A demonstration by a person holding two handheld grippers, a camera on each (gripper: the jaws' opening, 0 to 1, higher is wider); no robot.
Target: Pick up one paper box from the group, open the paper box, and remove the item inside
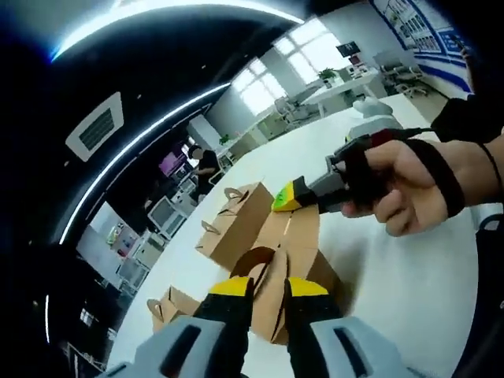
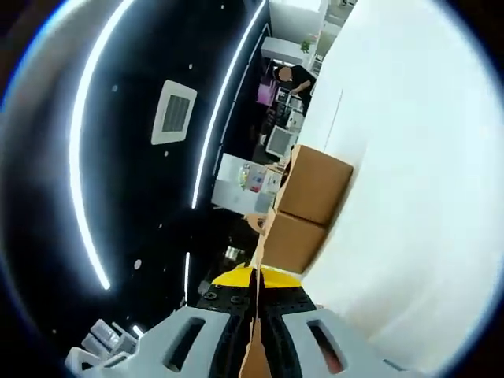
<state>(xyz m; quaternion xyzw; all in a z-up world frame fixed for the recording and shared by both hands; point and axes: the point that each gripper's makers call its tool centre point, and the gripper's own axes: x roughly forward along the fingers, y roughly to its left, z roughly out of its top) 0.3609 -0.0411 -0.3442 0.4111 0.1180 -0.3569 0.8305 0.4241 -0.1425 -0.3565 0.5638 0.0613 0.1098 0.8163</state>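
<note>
While I look along my left gripper [image 1: 269, 293], its yellow-tipped black jaws are spread a little to either side of the upright handle flap of the brown kraft-paper gable box [image 1: 295, 272] on the white tabletop [image 1: 409, 291]; whether they touch the flap I cannot tell. My right gripper [image 1: 290, 197] comes in from the right of this view, held in a hand [image 1: 409, 185] with a black strap, its yellow tip at the box's upper edge. Behind stand two more brown paper boxes with handles: one [image 1: 232, 220] just beyond, another [image 1: 172, 305] nearer the table's left edge.

In the right gripper view, my right gripper's [image 2: 256, 285] jaws are pressed together on a thin brown cardboard flap [image 2: 253, 350] seen edge-on. Two brown boxes [image 2: 307, 209] lie ahead, one touching the other.
</note>
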